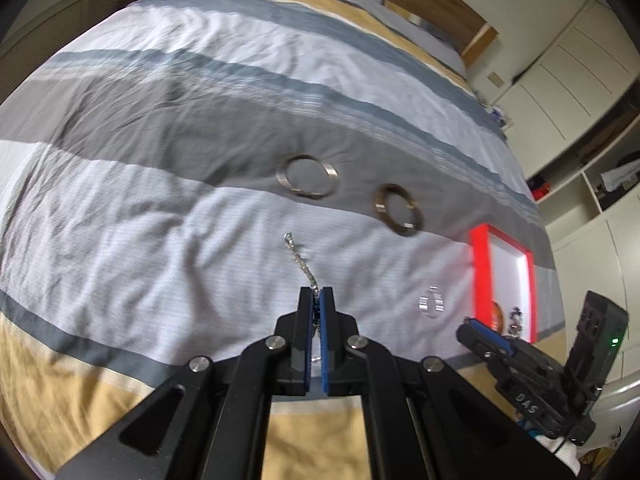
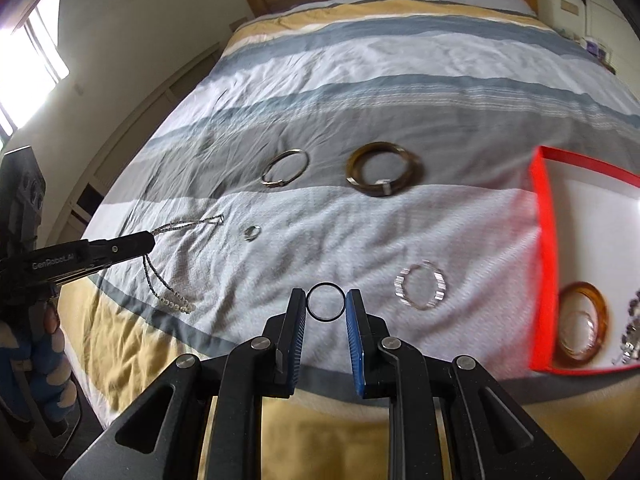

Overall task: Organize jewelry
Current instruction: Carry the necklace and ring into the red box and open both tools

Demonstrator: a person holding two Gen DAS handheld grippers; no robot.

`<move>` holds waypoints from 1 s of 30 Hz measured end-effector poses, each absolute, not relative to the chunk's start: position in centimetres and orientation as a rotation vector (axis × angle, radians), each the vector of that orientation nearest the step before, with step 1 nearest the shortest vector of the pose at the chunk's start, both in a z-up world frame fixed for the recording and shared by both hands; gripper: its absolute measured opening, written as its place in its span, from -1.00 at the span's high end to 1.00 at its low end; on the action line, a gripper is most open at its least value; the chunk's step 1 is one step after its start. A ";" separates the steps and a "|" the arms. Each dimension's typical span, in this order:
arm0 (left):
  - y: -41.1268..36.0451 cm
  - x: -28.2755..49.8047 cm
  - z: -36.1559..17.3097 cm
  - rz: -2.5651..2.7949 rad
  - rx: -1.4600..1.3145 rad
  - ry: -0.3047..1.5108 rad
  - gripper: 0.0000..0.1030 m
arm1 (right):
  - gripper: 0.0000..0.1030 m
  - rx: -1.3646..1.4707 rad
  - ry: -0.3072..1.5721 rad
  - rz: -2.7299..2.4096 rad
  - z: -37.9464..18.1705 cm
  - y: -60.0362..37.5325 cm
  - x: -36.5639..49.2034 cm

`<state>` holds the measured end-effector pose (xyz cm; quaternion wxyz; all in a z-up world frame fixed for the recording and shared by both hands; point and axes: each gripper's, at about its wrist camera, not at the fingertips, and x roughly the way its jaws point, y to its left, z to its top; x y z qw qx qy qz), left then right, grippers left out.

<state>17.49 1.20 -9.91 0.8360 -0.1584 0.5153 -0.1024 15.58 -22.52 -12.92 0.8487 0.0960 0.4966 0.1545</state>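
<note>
The left hand-held gripper [image 1: 316, 300] pinches a silver chain necklace [image 1: 302, 260] that dangles over the bed [image 1: 160, 160]; the right hand-held gripper [image 2: 326, 308] clasps a black ring [image 2: 326, 302], red box [image 2: 542, 240] to its right.

Daylight pours in from a window [image 2: 28, 64] at the far left of the right wrist view, blown out to pure white, and it leaves the striped bedspread [image 2: 360, 80] evenly and softly lit with only faint shadows in its creases. Both views bulge hard like a fishbowl, bending the bed and walls into curves and going black in the corners. Motion blur smears much of it: the red box [image 1: 478, 272] glows with fuzzy edges, the bangles [image 1: 307, 177] look doubled, while each camera's own gripper fingers stay crisp.
</note>
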 end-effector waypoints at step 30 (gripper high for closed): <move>-35.1 27.0 -11.8 -0.596 -0.249 1.156 0.95 | 0.61 0.198 1.032 -0.006 -14.6 -50.7 18.3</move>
